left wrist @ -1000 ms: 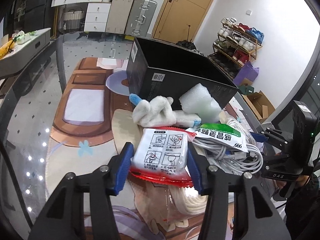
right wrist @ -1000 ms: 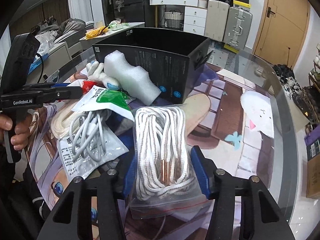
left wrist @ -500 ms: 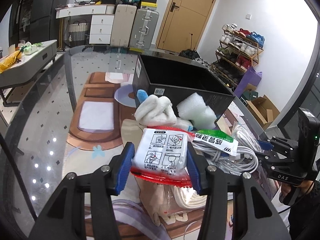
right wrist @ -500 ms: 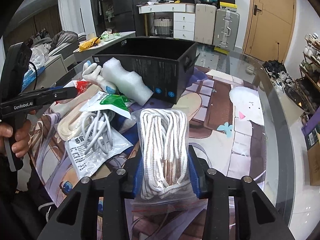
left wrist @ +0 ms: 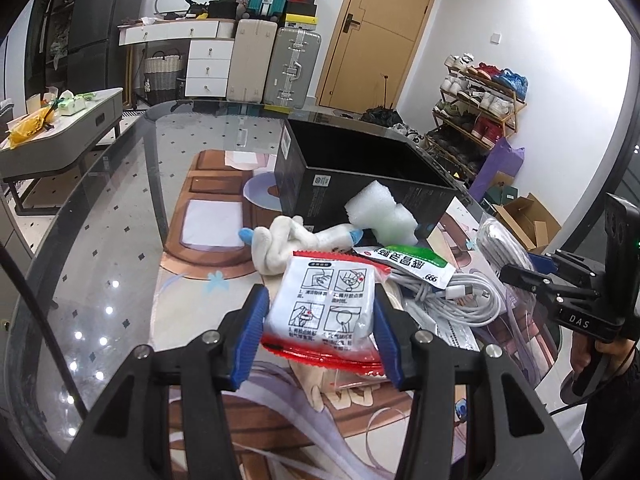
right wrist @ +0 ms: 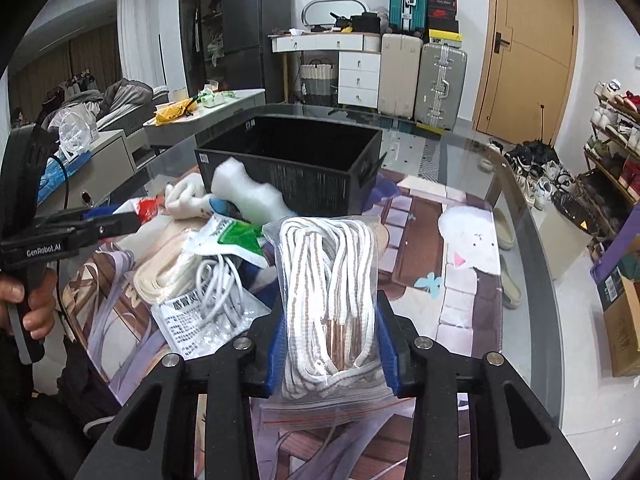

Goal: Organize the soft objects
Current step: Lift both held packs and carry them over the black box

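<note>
My left gripper [left wrist: 320, 334] is shut on a white packet with a red edge [left wrist: 326, 304] and holds it above the table. My right gripper [right wrist: 330, 348] is shut on a clear zip bag of white and tan laces [right wrist: 328, 280], also lifted. An open black box [left wrist: 360, 176] stands behind the pile; it also shows in the right wrist view [right wrist: 292, 164]. On the table lie a white foam block [left wrist: 380, 214], a white plush toy [left wrist: 288, 242], a green-and-white packet [left wrist: 412, 264] and a coiled white cable [left wrist: 452, 300].
The glass table [left wrist: 100, 248] carries a printed mat [right wrist: 420, 240]. A bag of flat cream laces [right wrist: 160, 276] lies by the cable. The table's rim curves close on the right [right wrist: 532, 240]. Suitcases, drawers and a shoe rack stand beyond.
Both grippers have risen and drawn back from the pile with their packets; the right gripper's jaws have closed tighter on the lace bag. The box now looks farther off.
</note>
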`<state>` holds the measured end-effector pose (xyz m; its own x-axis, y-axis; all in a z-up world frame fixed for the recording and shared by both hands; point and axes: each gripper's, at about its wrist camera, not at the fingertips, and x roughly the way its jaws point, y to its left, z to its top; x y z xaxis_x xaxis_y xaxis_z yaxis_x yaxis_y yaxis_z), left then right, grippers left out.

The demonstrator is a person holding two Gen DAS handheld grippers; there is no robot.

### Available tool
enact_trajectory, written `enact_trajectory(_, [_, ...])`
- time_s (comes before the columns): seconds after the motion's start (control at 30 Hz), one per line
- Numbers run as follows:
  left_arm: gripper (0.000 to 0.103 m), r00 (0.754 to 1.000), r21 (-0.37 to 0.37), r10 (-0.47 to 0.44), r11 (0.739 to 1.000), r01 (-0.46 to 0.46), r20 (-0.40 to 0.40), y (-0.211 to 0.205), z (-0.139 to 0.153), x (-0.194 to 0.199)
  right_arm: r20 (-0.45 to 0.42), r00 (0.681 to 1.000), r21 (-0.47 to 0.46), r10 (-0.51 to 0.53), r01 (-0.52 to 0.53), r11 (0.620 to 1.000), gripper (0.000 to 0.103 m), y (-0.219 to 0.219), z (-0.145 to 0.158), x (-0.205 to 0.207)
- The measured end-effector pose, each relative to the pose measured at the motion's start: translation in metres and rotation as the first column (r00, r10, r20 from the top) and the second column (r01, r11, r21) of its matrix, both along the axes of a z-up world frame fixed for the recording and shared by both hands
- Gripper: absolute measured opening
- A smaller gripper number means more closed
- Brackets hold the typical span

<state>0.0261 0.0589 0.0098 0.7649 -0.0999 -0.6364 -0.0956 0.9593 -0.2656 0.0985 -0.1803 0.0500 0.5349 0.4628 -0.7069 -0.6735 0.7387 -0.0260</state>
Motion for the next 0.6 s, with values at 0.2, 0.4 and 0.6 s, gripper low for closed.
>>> enact_trajectory(0.2, [0.050, 0.999, 0.013, 0.008, 1.000, -0.008, 0.033, -0.002, 0.011, -0.004, 0.026, 1.000, 0.009, 0.012, -0.012, 1.000, 0.039, 0.006, 0.012, -0.004])
enact_trajectory(0.4, [0.050, 0.998, 0.036, 0.015, 0.999, -0.017, 0.062, 0.000, 0.022, -0.001, 0.054, 0.998, 0.025, 0.026, -0.027, 0.999, 0.039, 0.012, 0.023, -0.004])
enact_trajectory(0.6, [0.050, 0.995, 0.071, 0.007, 0.997, -0.015, 0.103, -0.004, 0.036, 0.010, 0.072, 0.997, 0.044, 0.032, -0.035, 0.998, 0.039, 0.021, 0.033, 0.002])
